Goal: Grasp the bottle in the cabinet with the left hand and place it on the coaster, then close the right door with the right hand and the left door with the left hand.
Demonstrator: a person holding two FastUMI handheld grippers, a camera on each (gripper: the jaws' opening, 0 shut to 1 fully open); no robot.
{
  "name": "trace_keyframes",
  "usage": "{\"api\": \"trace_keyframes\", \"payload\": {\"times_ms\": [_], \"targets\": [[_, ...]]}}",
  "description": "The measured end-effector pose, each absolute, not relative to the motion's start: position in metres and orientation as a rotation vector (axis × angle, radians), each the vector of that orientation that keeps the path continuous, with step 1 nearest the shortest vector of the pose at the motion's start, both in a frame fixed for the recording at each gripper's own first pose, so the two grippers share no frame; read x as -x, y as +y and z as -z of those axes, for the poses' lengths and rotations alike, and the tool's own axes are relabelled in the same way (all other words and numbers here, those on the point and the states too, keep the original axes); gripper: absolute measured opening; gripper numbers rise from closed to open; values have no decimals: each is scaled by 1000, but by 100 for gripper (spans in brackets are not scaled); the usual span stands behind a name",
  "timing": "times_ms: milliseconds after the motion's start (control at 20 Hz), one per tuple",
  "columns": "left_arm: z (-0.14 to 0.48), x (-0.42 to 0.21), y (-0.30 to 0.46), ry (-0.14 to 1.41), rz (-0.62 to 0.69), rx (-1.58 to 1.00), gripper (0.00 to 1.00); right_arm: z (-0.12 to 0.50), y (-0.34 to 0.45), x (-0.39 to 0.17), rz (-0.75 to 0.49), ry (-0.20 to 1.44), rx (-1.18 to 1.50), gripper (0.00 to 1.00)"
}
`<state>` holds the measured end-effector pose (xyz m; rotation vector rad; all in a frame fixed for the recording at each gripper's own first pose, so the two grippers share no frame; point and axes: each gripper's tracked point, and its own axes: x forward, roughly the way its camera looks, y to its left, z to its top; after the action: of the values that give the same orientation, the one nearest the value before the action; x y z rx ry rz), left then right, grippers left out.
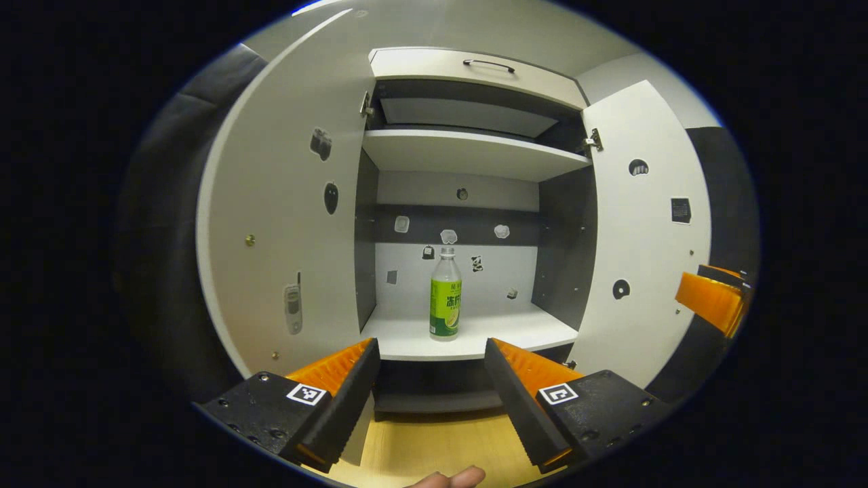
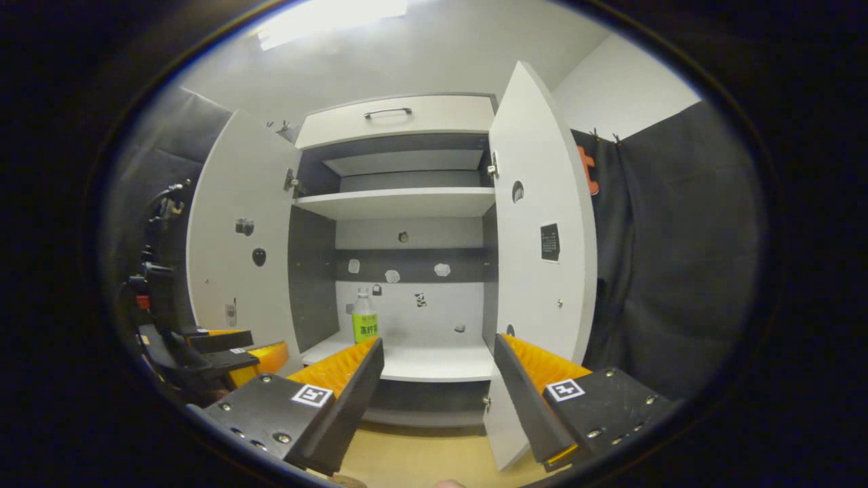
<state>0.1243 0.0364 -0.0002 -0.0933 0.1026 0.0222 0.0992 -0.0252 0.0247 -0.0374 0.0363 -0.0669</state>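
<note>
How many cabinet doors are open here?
2: the left door swung out to the left of the bottle, the right door swung out to its right. The top drawer front is shut.

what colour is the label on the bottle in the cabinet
Green, with a lighter yellow-green patch, on the clear plastic bottle with a white cap; it shows best in the left gripper view.

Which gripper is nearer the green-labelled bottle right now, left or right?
Left, by a modest margin. The left gripper faces the bottle head-on, its open fingers framing it, short of the shelf. The right gripper sits off to the bottle's right, with the bottle smaller in its view.
</note>
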Motion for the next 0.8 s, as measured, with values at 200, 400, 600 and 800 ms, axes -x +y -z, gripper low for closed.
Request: {"api": "trace_keyframes", "payload": {"times_ms": [200,400,600,800], "targets": [[6,-177,40,95,-21,105,98,-21,-24,-118,67,42,40,99],[21,-230,37,105,-10,118,98,-13,-25,-132,74,56,45,99],[30,-283,32,83,8,136,98,-11,-24,-142,71,53,24,99],[36,-328,32,46,14,99,98,-17,-24,-141,54,11,1,99]]}}
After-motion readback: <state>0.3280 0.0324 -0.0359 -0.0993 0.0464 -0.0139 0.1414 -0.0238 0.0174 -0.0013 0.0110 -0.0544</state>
